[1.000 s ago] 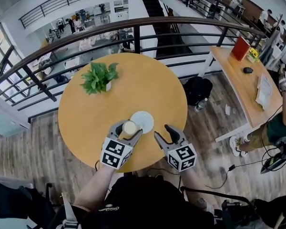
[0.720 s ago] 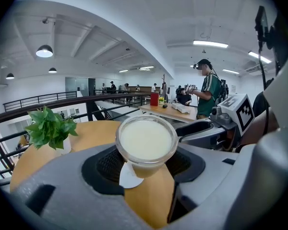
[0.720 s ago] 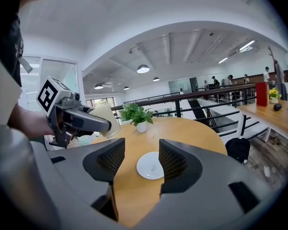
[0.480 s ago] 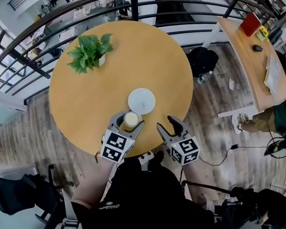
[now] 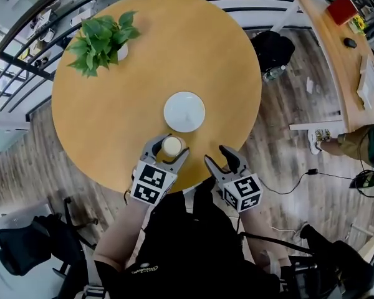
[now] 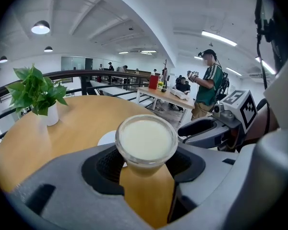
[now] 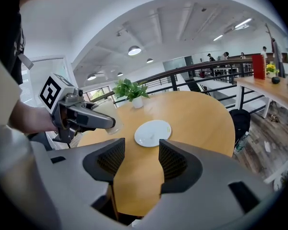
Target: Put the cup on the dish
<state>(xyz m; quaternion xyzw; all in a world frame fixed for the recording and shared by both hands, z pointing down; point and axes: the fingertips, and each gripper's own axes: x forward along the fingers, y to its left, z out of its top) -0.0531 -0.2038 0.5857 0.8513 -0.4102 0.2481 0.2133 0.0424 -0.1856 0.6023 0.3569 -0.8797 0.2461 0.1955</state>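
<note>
Only bare wood of the round desk (image 5: pixel 112 111) lies between the cup (image 5: pixel 172 146) and the dish (image 5: pixel 184 111). The potted plant (image 5: pixel 98 39) stands well apart, at the desk's 10 o'clock edge. A dark railing (image 5: pixel 25 67) curves round the far side. Past it, at 2 o'clock, a second desk (image 5: pixel 336 48) carries a red thing (image 5: pixel 341 8). A black bag (image 5: pixel 272 47) and a bottle (image 5: pixel 273 73) are on the floor between the two desks. An office chair (image 5: pixel 25 248) stands at 8 o'clock.

There is one cup, one dish and one plant, with two tongs and two desks.

The left tongs (image 5: pixel 167 149) clasp the cup by its wall, the jaws standing wide round it. The cup is near the desk's 6 o'clock edge, and the dish is close at the cup's 12 to 1 o'clock but apart from it. The right tongs (image 5: pixel 218 157) are at the left tongs' 3 o'clock, jaws apart with nothing between them.

The left gripper view alone shows the cup nearly full of pale, creamy liquid, and a person (image 6: pixel 209 87) standing at 2 o'clock by the second desk. The right gripper view shows the whole dish at 12 o'clock past its own jaws, with the left tongs at 9 o'clock. No view shows whether the cup's base touches the desk.
</note>
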